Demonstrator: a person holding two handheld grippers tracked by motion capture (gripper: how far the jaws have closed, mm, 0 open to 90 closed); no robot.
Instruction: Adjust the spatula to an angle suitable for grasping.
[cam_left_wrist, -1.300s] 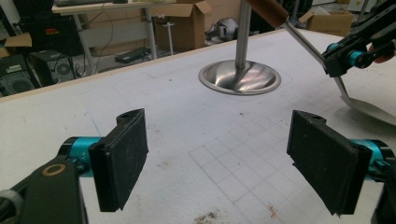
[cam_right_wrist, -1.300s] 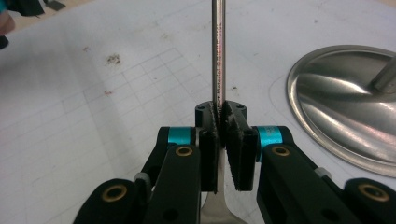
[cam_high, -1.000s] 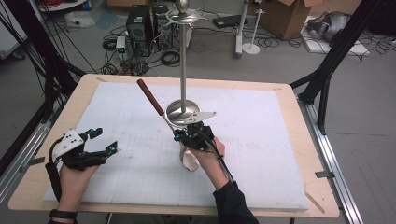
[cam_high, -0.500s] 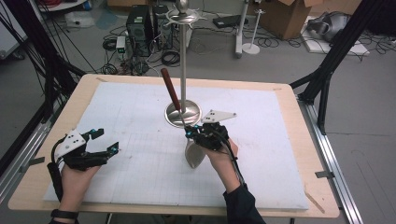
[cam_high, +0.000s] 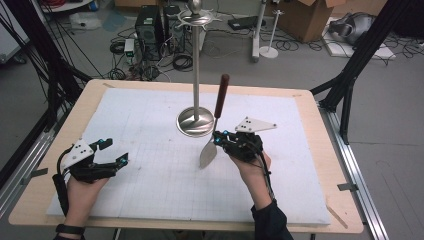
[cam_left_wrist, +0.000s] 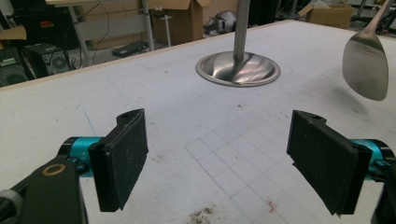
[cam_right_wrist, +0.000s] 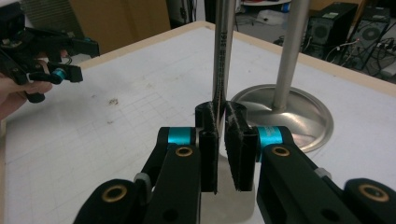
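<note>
In the high view, a spatula (cam_high: 214, 128) is held upright, clamped in the right gripper (cam_high: 223, 139), just right of the metal stand (cam_high: 195, 120). In the left gripper view, the left gripper (cam_left_wrist: 219, 158) is seen with jaws apart. In the right gripper view, the spatula's shaft is pinched.

- The spatula (cam_right_wrist: 223, 56) handle runs off the top edge in the right gripper view
- The stand (cam_left_wrist: 239, 65) pole top is cut off in the left gripper view
</note>
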